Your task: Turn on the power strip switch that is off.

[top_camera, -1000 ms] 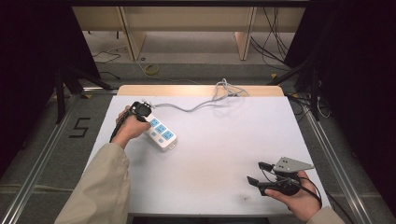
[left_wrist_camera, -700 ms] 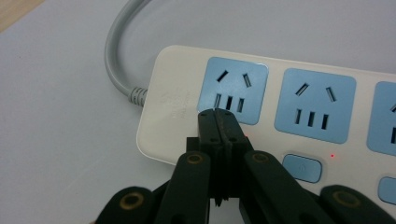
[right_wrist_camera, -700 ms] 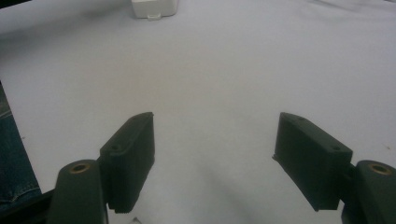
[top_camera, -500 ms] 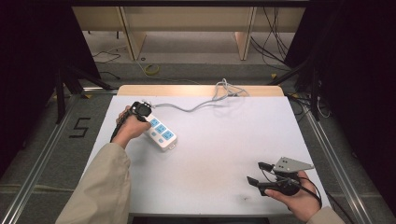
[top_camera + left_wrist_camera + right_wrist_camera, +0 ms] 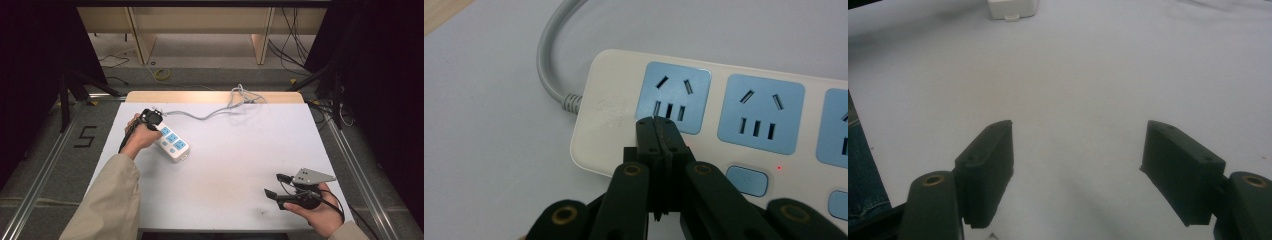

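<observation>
1. High view: a white power strip (image 5: 171,141) lies on the white table (image 5: 240,150), toward its far left part, set at a slant.
2. Strip's grey cord (image 5: 210,112) leaves its far end and runs along the tabletop to a loose bundle at the table's far edge, right of the strip.
3. Left gripper (image 5: 151,118) is held over the far end of the strip, where the cord comes out. A hand (image 5: 140,137) in a beige sleeve (image 5: 107,205) holds it just left of the strip.
4. Left gripper view: its two black jaws are pressed together with nothing between them. The closed tips (image 5: 659,135) sit on the strip's white face, just below the first blue socket (image 5: 672,97), the one nearest the cord.
5. Same view: a second blue socket (image 5: 760,114) lies next along the strip. A blue switch button (image 5: 747,180) sits below it, with a small red light (image 5: 779,167) just beside that button.
6. Right gripper (image 5: 274,185) rests low at the table's near right part, well apart from the strip, pointing left. A grey three-cornered plate sits on top of it.
7. Right gripper view: its jaws stand wide apart with only bare table between them (image 5: 1075,165). The near end of the strip (image 5: 1013,8) shows far off at the top edge.
</observation>
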The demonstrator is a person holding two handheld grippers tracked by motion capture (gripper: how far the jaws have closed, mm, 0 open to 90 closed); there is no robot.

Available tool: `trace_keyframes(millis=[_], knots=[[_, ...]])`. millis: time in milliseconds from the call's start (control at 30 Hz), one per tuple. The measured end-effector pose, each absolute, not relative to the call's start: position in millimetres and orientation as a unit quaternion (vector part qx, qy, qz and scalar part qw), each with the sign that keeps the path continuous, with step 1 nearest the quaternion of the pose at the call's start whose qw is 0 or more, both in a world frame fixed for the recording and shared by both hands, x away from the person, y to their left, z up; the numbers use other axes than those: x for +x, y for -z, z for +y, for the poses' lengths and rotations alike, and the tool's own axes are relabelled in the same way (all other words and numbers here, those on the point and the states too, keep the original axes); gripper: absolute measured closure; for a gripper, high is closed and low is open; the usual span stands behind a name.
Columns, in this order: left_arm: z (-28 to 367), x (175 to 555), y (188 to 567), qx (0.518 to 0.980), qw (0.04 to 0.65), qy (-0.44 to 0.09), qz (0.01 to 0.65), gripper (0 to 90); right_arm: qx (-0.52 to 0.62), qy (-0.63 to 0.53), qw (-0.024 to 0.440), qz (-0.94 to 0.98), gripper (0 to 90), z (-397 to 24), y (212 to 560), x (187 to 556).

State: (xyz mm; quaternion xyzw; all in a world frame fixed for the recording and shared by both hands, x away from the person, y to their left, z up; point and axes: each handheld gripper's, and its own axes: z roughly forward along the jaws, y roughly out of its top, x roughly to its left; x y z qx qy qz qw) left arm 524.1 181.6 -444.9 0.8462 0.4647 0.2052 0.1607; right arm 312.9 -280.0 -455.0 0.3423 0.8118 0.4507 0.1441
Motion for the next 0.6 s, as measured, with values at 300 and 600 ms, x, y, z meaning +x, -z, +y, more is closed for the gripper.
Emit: trace_keyframes(millis=[300,600], knots=[[180.3,524.2,447.0,0.843,0.155,-0.223,0.464,90.0,0.343,-0.451,0.144,0.811,29.2,-280.2,454.9,312.7],[182.4,523.3,446.2,0.838,0.158,-0.224,0.471,89.9,0.343,-0.451,0.144,0.811,29.2,-280.4,454.8,312.8]])
